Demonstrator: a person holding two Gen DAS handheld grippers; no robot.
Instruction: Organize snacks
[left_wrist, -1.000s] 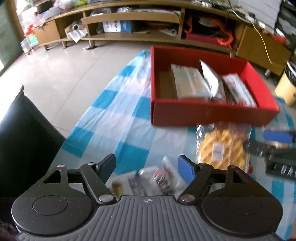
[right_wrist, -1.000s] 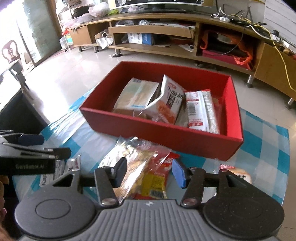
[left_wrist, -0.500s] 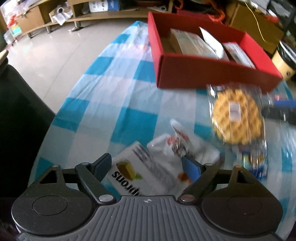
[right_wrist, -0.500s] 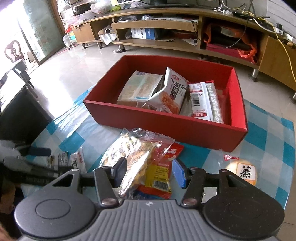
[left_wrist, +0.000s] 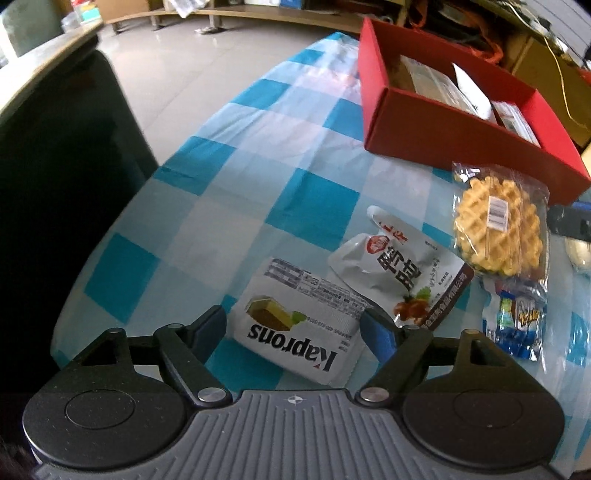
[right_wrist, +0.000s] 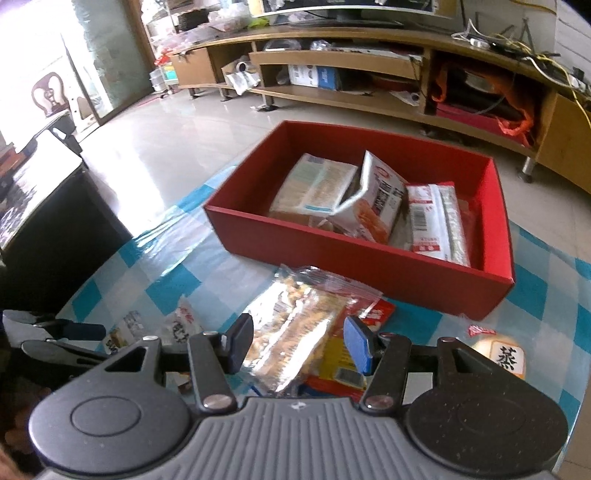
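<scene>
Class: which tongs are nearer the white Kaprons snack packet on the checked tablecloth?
Left. The left tongs straddle the white Kaprons snack packet, open. The right tongs sit open over the clear waffle bag, further right.

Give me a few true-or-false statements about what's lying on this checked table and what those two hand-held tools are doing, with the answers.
1. The left tool is open, with the white Kaprons packet between its fingers. True.
2. The red box is empty. False: several snack packets lie inside it.
3. The waffle packet lies on the tablecloth, outside the box. True.
4. The right tool is shut on a snack. False: it is open, above the clear snack bag.
5. The tablecloth is plain red. False: it is blue and white checked.
</scene>
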